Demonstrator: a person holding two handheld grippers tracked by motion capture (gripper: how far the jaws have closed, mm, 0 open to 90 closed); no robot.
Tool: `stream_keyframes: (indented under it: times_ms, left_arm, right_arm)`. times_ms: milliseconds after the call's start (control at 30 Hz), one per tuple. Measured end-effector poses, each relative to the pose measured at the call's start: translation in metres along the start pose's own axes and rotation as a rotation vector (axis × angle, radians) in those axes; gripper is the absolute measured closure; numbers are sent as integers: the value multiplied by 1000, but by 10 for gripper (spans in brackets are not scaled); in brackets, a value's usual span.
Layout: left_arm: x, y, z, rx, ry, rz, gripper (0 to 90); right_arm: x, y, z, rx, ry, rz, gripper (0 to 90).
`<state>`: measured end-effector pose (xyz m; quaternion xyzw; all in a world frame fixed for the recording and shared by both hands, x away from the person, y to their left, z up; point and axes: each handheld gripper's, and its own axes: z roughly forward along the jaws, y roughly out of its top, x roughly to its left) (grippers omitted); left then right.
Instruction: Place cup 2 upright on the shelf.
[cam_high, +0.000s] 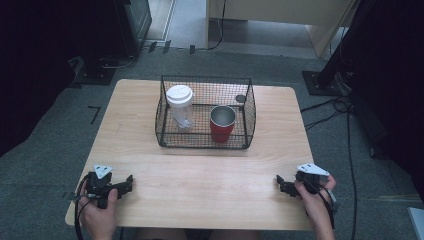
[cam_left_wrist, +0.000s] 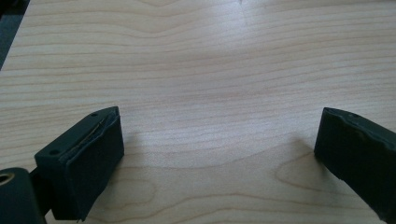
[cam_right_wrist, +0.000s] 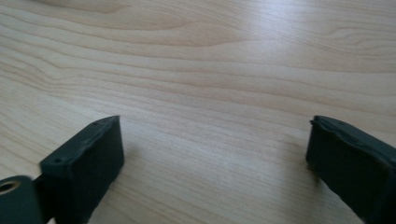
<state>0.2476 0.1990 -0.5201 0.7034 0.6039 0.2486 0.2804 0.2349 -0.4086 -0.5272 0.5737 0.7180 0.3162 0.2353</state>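
Note:
A black wire basket (cam_high: 165, 137) stands at the middle back of the wooden table (cam_high: 200, 175). Inside it a clear bottle with a white lid (cam_high: 179, 106) stands at the left and a red metal cup (cam_high: 222, 123) at the right. My left gripper (cam_high: 128, 181) rests on the table near the front left corner, held by a hand, open with nothing between its jaws (cam_left_wrist: 219, 154). My right gripper (cam_high: 280, 182) rests near the front right corner, also hand-held and open over bare wood (cam_right_wrist: 215, 149). Both point inward, well short of the basket.
A small dark round mark or object (cam_high: 241, 98) shows at the basket's back right. Dark equipment stands (cam_high: 320, 82) and cables (cam_high: 345, 107) lie on the grey floor around the table. Bare wood lies between the grippers and the basket.

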Motion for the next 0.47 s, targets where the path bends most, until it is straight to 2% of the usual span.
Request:
stream_keyframes:
  times_ms: [133,467]
  left_arm:
    - [0,0,0,0,0,0,21]
    - [0,0,0,0,0,0,21]
  right_arm:
    - [2,-3,-2,3,-25,18,21]
    - [5,-3,-3,6,-51,50,19]
